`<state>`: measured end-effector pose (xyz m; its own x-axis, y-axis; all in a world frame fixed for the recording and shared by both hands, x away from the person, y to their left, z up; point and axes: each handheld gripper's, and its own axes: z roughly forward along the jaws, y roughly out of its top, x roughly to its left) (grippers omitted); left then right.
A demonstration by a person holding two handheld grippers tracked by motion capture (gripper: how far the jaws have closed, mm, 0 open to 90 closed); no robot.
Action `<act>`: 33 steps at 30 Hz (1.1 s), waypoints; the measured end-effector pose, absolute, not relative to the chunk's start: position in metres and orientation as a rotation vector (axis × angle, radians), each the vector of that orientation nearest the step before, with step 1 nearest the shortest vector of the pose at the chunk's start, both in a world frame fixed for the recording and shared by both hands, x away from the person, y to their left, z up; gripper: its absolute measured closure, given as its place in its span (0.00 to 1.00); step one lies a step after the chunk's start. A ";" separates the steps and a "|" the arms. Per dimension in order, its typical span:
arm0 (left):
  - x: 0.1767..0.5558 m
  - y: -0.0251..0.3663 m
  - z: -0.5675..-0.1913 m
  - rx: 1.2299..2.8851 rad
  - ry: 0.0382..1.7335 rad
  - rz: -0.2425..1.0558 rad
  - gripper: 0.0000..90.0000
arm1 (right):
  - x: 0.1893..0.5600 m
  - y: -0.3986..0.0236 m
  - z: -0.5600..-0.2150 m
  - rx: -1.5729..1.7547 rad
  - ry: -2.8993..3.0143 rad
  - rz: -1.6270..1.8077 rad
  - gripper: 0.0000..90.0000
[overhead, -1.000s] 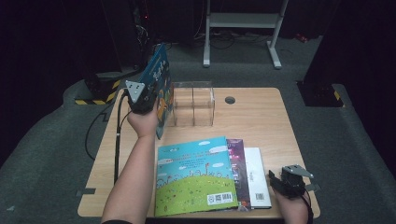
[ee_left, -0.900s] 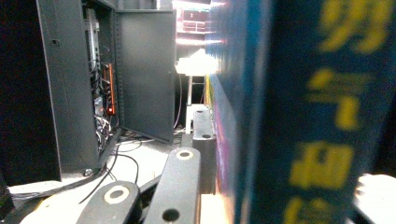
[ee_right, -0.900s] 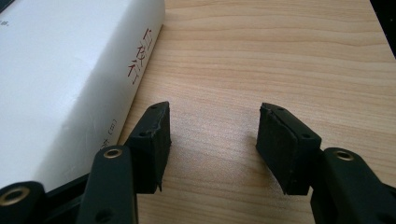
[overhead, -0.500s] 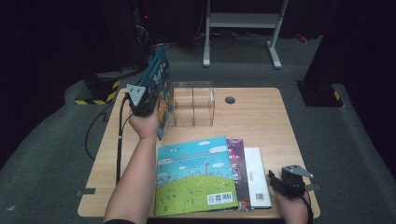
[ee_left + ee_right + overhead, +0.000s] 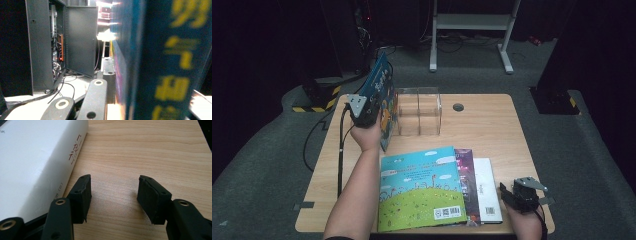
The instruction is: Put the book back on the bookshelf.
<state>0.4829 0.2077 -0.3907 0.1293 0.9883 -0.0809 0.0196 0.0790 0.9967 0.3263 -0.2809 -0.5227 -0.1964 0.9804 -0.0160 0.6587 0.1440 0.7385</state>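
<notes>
Blue picture book (image 5: 382, 95) clamped upright in left claw (image 5: 362, 111), raised on edge just left of clear acrylic organizer (image 5: 418, 112) at far side of worktop (image 5: 492, 130). Long axis running front to back, parallel with organizer's slots, cover tilted slightly away. Left forearm stretched forward, wrist cocked up. Likely next: shift rightward, lower into a slot. Right claw (image 5: 113, 195) half open, gripping nothing, resting low beside white book (image 5: 32, 162) near front edge.

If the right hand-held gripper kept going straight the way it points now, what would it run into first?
Probably nothing: ahead of the open right hand-held gripper lies bare table. The white book sits just left of that line, though depth is hard to judge.
</notes>
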 end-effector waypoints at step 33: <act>0.478 0.237 -0.387 1.268 1.222 1.053 0.89 | 0.326 -0.281 -0.523 1.552 1.923 0.828 0.50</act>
